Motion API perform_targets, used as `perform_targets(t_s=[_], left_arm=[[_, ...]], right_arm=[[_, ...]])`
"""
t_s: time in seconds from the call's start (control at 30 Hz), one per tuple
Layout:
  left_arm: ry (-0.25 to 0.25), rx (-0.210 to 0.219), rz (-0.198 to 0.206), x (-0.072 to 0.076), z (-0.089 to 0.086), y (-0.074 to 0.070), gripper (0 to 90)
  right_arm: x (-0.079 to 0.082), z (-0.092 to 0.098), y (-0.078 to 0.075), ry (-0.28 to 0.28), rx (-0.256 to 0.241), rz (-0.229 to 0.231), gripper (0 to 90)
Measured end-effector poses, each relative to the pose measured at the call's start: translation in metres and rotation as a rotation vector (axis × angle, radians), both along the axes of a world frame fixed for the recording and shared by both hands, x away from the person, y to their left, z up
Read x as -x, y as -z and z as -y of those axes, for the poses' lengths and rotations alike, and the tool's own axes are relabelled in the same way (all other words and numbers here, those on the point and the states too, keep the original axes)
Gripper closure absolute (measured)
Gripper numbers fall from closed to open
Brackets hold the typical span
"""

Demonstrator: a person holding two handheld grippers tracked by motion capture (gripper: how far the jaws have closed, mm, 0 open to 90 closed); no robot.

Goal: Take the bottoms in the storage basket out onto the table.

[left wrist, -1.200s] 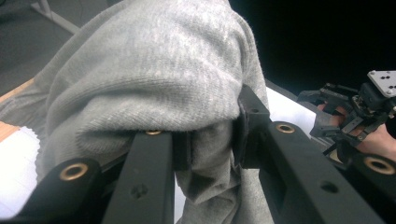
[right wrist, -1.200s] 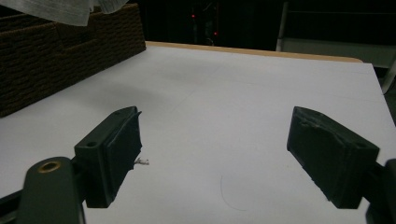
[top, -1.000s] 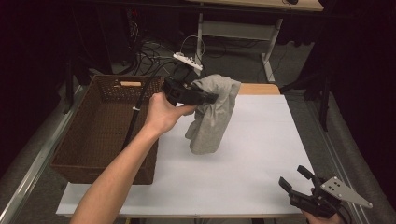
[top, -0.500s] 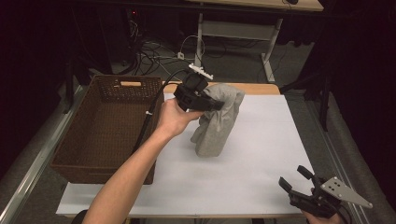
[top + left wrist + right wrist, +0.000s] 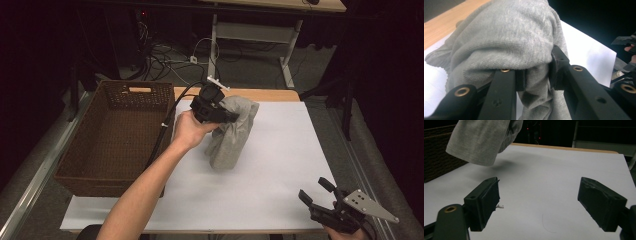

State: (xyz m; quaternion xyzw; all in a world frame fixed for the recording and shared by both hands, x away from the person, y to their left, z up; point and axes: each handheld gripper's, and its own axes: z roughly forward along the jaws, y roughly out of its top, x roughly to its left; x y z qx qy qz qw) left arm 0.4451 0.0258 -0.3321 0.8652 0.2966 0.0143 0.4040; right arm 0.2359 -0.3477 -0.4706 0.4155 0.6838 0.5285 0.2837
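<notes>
Left gripper [image 5: 226, 116] clamped grey cloth [image 5: 231, 137] aloft; right gripper [image 5: 320, 195] gaped idle. Advice: clear basket [image 5: 75, 150] rim before releasing.

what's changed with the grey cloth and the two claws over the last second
The left claw, shut on the grey knitted cloth, has drifted a little away from the brown wicker basket and turned, its top now pointing up and away. The cloth has moved with it and hangs clear of the white table sheet. The grip is unchanged. The right claw stayed open at the near right corner, and the basket has not moved.
</notes>
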Motion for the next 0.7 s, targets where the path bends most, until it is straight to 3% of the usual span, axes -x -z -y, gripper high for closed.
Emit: perform_targets(t_s=[0.7], left_arm=[[-0.07,-0.051,-0.057,-0.017,0.002,0.043,68.3]], right_arm=[[0.0,0.0,0.0,0.0,-0.002,-0.001,18.3]])
